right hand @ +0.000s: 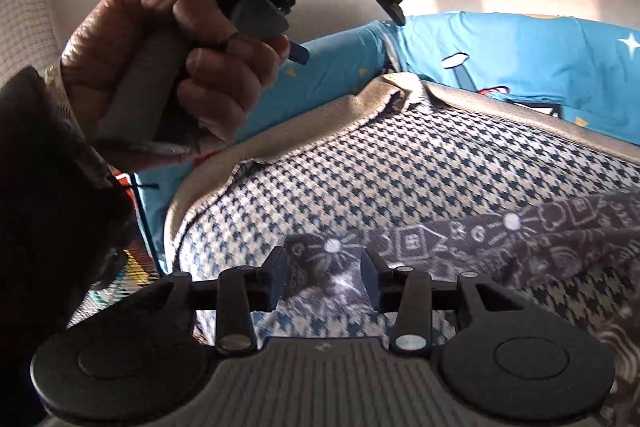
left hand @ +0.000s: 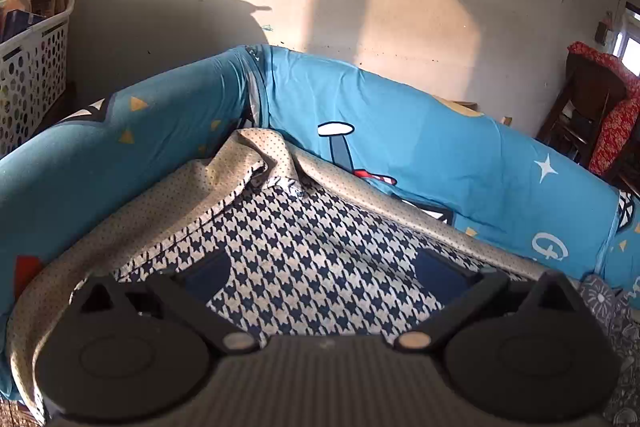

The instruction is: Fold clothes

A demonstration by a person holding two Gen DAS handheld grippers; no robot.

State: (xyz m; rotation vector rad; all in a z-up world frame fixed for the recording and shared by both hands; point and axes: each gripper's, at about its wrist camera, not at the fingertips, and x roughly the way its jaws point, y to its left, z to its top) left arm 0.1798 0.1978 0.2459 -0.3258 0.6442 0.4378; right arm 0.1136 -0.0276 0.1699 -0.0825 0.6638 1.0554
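A navy-and-white houndstooth garment [left hand: 304, 247] with a beige dotted lining [left hand: 168, 211] lies spread on the bed. My left gripper [left hand: 322, 273] hovers over it, jaws wide apart and nothing between the pads. In the right wrist view a person's hand [right hand: 160, 59] holds that left gripper [right hand: 348, 33] above the garment's [right hand: 360, 167] far left corner. A dark grey cloth with white doodle print [right hand: 460, 235] lies across the houndstooth. My right gripper [right hand: 326, 279] is open, with the end of the grey cloth lying between its fingers and the pads not pressing on it.
A blue cartoon-print padded bumper [left hand: 400, 139] curves round the far side of the bed. A white perforated basket [left hand: 32, 67] stands at the left against the wall. A wooden chair with red patterned cloth [left hand: 600, 115] is at the right.
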